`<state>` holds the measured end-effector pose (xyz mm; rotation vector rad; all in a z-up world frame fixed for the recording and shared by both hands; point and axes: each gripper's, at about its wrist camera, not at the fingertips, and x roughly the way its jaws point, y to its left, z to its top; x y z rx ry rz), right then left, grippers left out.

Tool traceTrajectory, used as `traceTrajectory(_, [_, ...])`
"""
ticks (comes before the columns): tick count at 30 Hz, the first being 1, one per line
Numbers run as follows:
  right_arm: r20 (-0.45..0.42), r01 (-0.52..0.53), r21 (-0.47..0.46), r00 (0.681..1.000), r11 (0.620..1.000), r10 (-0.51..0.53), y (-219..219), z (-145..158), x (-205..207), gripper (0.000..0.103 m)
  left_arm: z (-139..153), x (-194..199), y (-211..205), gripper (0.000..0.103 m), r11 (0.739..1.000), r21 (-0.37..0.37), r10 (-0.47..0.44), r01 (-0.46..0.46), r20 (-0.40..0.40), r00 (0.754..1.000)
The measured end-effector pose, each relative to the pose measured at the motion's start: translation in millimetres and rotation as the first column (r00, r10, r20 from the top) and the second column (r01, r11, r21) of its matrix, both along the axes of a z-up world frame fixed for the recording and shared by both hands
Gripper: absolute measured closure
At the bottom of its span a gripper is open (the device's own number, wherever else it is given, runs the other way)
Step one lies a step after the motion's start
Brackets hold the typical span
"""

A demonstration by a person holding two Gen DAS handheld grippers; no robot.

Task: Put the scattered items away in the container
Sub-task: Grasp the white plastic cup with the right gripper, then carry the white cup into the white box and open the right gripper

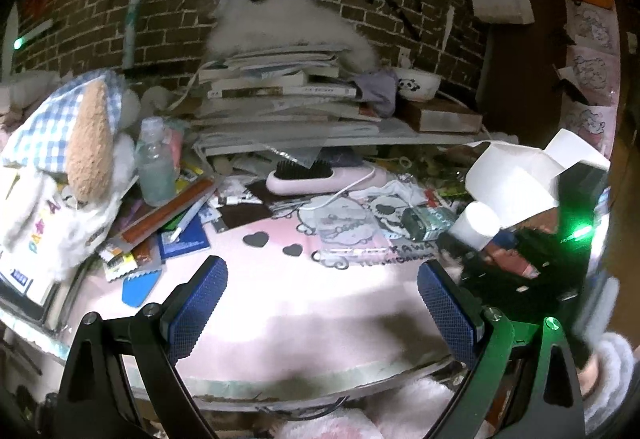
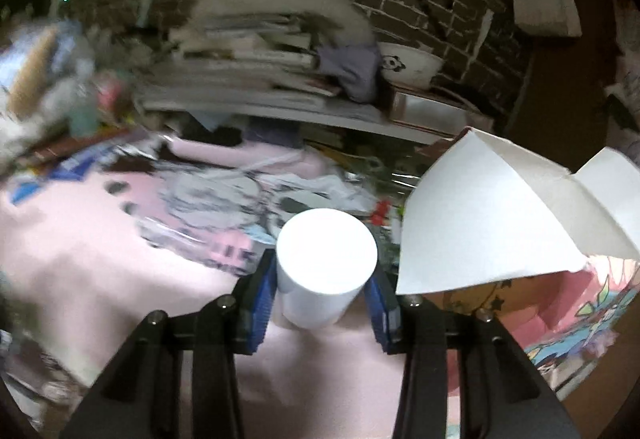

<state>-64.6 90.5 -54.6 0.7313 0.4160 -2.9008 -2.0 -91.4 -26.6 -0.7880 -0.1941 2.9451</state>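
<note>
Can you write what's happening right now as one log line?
right gripper: shut on white cylindrical plastic bottle | left gripper: open, empty | open white cardboard box: beside bottle

the right gripper [image 2: 325, 281] has its blue pads pressed on either side of a white cylinder [image 2: 326, 259] (a capped tub or cup, hard to tell which), held above the pink table cover [image 2: 100, 259]. just right of the cylinder stands a box with white flaps [image 2: 500, 211] folded open. behind the cylinder, blurred, a stack of books [image 2: 256, 63] with a panda bowl [image 2: 412, 63] at its right end.
</note>
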Motion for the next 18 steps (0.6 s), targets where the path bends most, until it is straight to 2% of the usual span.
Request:
traceTrajectory(3, [0.006,-0.097,-0.08,0.995,0.992,0.098,2.5,14.2,10.0,0.065,-2.9,0.8,-3.7,0.008,1.0,0.0,0.016,-0.016,0.011,1.0])
traceTrajectory(8, [0.08,-0.246,-0.217,0.96,0.945,0.268,3.2,34.7,19.8,0.065,-3.8,1.7,-6.1,0.008,1.0,0.013,0.011,-0.011,0.012,1.0])
traceTrajectory(13, [0.07,-0.295,-0.259,0.944,0.92,0.322,13.0,60.3,27.7,0.065,-5.6,0.3,-4.2,0.008,1.0,0.014,0.001,-0.001,0.02,1.0])
traceTrajectory(18, [0.098,-0.267,-0.239,0.95,0.933,0.297,43.3,94.2,18.8,0.065,-5.9,-3.5,1.4,0.008,0.999,0.021,-0.029,0.029,0.025,0.999])
